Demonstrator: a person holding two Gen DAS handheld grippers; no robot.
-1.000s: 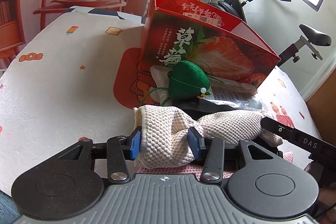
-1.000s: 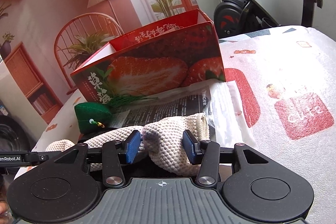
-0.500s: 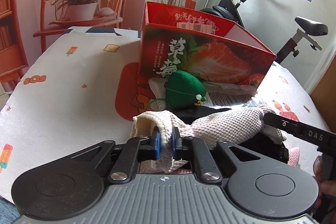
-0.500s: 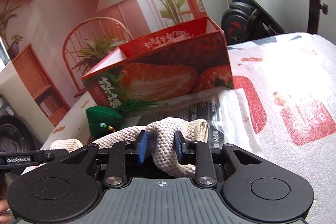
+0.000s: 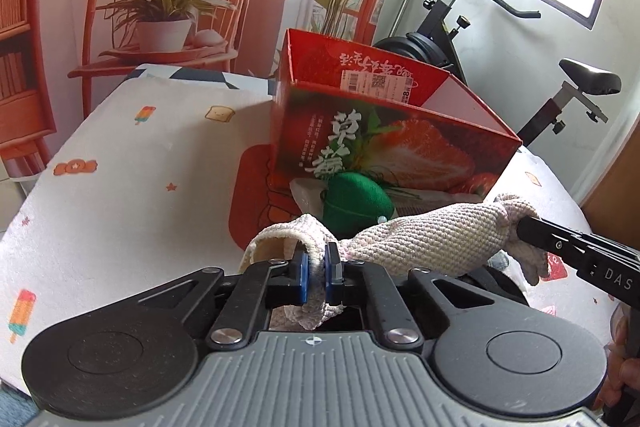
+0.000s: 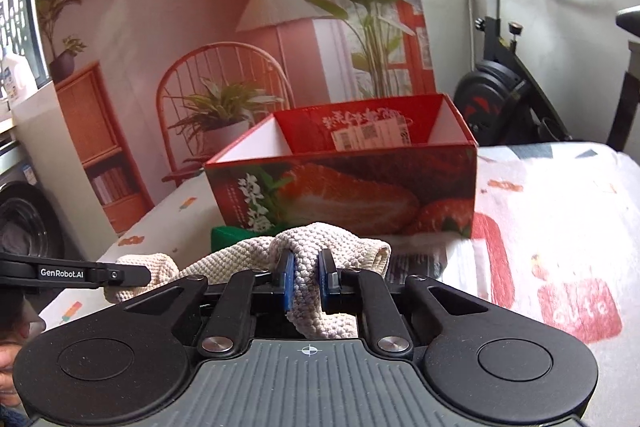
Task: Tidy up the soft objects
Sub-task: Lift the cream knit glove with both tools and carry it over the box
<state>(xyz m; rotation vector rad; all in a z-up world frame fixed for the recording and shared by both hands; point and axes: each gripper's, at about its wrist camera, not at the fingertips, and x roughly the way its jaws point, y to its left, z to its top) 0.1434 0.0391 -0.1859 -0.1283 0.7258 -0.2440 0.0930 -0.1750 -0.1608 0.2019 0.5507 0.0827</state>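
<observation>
Cloth (image 5: 432, 239) lifted off patterned tablecloth (image 5: 120, 187), both tools pinching it, exercise bike (image 5: 500, 39) behind

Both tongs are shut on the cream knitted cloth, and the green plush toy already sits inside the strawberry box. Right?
Not quite. The green plush toy sits on the table in front of the strawberry box, as the left wrist view shows. Both the left tongs and right tongs do clamp the cream knitted cloth.

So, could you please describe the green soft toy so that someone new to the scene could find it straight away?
Start at the red strawberry box standing open on the patterned table. The green soft toy lies against the box's front wall, just behind the cream knitted cloth. It is the only plain green, rounded, plush thing there.
</observation>
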